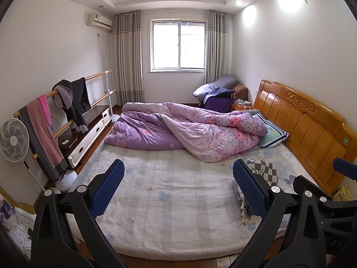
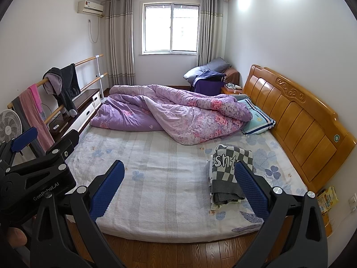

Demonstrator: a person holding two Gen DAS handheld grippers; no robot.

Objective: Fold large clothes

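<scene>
Folded checkered garment (image 2: 229, 174) lies on bed (image 2: 160, 178), hand-held grippers apart

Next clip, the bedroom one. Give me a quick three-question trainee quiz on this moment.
1. True or false: the left gripper holds cloth.
2. What lies folded on the bed sheet near the wooden headboard?
3. The purple floral quilt is: A) spread flat B) bunched up C) on the floor.

Key: 1 false, both it and the right gripper are open and empty; 2 the checkered knit garment; 3 B.
</scene>
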